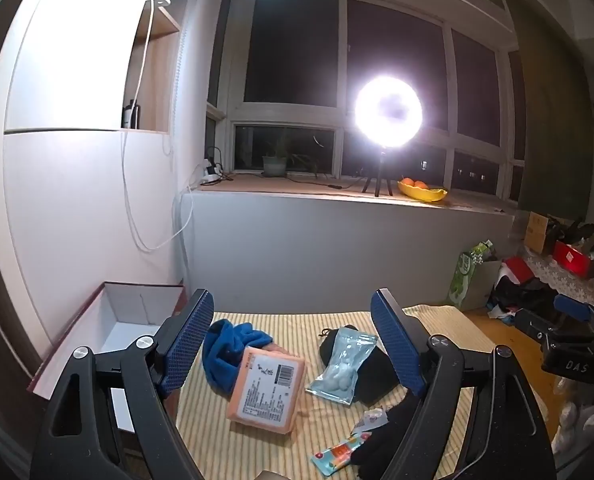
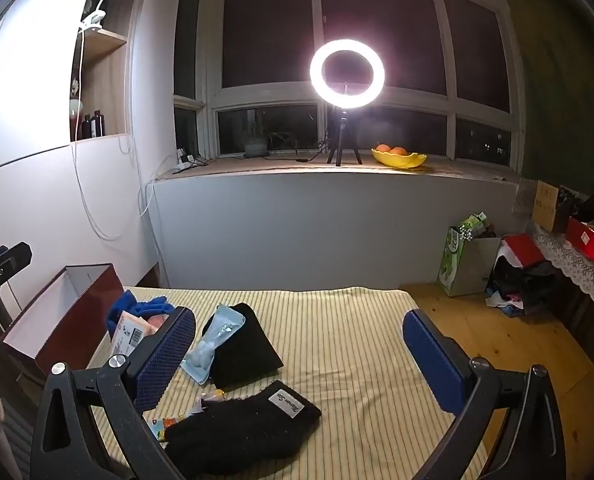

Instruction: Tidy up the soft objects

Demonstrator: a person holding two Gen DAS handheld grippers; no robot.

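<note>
On a yellow striped cloth [image 1: 265,448] [image 2: 357,344] lie a blue fleece cloth [image 1: 227,344] [image 2: 137,305], an orange tissue pack [image 1: 267,390] [image 2: 131,330], a clear blue bag of cotton balls [image 1: 343,366] [image 2: 213,344], a black pouch [image 1: 377,380] [image 2: 243,344], a black knit glove [image 1: 389,436] [image 2: 237,428] and a small colourful wrapper [image 1: 337,454] [image 2: 163,426]. My left gripper [image 1: 293,344] hovers open above the tissue pack and cotton bag. My right gripper [image 2: 297,360] hangs open over the glove and bare cloth. Nothing sits between either pair of fingers.
An open dark red box [image 1: 109,320] [image 2: 69,312] with a white inside stands at the cloth's left edge. Wooden floor [image 2: 497,332], a paper bag [image 2: 469,260] and piled clutter [image 2: 525,276] lie to the right. A ring light [image 2: 347,68] and fruit bowl [image 2: 399,157] stand on the windowsill.
</note>
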